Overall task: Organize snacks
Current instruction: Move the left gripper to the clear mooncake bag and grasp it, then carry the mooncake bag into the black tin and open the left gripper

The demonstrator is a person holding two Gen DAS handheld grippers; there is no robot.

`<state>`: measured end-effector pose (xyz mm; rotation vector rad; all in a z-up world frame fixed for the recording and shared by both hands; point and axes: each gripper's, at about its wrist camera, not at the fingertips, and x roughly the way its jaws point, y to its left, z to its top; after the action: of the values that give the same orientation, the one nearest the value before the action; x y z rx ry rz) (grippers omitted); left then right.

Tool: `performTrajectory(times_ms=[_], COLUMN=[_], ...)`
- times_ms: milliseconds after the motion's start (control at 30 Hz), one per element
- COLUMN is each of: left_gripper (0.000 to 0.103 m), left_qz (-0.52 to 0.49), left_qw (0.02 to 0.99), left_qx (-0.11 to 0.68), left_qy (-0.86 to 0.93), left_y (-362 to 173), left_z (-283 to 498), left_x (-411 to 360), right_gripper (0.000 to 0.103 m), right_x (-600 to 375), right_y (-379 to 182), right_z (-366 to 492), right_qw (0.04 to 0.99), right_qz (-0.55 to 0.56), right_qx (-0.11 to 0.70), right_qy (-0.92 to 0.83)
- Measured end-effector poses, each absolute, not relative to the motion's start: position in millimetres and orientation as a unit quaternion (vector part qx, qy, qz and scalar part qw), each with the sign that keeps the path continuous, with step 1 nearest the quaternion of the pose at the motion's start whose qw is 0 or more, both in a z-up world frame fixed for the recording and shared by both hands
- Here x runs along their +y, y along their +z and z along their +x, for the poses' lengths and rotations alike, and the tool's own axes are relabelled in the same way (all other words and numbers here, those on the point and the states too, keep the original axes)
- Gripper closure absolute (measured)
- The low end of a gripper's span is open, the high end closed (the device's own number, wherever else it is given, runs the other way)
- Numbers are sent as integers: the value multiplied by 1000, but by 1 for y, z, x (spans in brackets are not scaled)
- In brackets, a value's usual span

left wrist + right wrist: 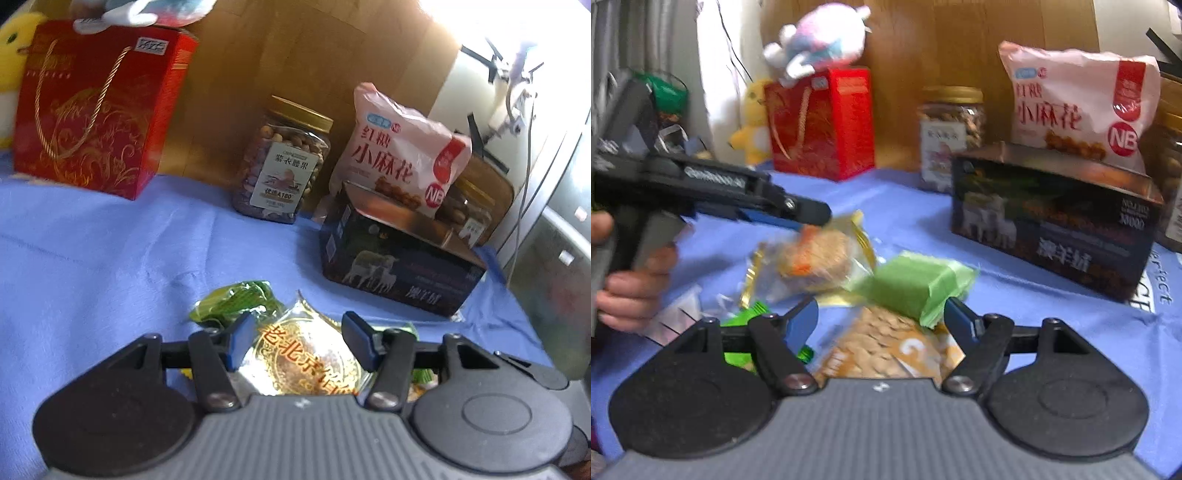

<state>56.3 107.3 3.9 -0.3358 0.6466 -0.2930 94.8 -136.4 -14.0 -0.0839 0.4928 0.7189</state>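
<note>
Blue cloth (92, 258), soft and lightly creased, covers the work surface. Left gripper (301, 341), low centre of the left wrist view, holds its blue pads on either flank of a glossy clear pastry packet (306, 354) with gold print; whether the pads press it cannot be told. A crinkled green wrapper (236, 299) lies just behind. Right gripper (881, 319) stands spread wide, nothing pinched; between its fingers lie a flat orange snack pouch (886, 354) and a matte green wrapped block (916, 282). Along the wooden back panel, upper frame: rigid red gift box (99, 118) with cord handle, clear ribbed nut jar (280, 166) with gold lid, puffy pink bag (402, 151) leaning on a dark rectangular carton (399, 266). Open cloth lies at left centre of the left wrist view; the carton's edge crowds the right.
</note>
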Motion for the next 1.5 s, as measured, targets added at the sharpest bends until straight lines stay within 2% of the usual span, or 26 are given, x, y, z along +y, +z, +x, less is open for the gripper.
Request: performTrajectory(times_ms=[267,433,567,667,767,800,867,933,1033,1333,1500], left_gripper=[49,49,49,35,32,32,38,41,44,42,44], left_qz=[-172,-207,-237,-252,-258,-267,-279,-274,-257,-248,-237], left_qw=[924,918,904,890,881,881,874,877,884,886,891], left_qx=[302,305,321,339,355,351,356,358,356,357,355], left_qy=[-157,-143,-157,-170,-175,-170,-178,-166,-159,-158,-154], left_y=[10,7,0,-10,-21,-24,-27,-28,-27,-26,-26], left_z=[46,35,24,20,23,23,28,30,30,29,30], left_x=[108,135,149,145,137,137,137,135,130,129,124], right_gripper=[26,27,27,27,24,25,32,33,42,41,37], right_x=[-138,-129,-105,-91,-85,-82,-80,-79,-78,-90,-80], right_y=[-13,-3,-4,-11,-18,-19,-18,-19,-22,-25,-28], right_z=[107,106,110,123,127,124,118,112,96,99,103], right_qw=[919,901,890,881,872,873,860,850,858,873,867], right_qz=[-57,-42,-77,-82,-81,-93,-95,-90,-125,-102,-107], right_qx=[237,230,227,242,246,243,249,263,244,251,253], right_qy=[309,366,387,398,416,412,436,447,435,405,415])
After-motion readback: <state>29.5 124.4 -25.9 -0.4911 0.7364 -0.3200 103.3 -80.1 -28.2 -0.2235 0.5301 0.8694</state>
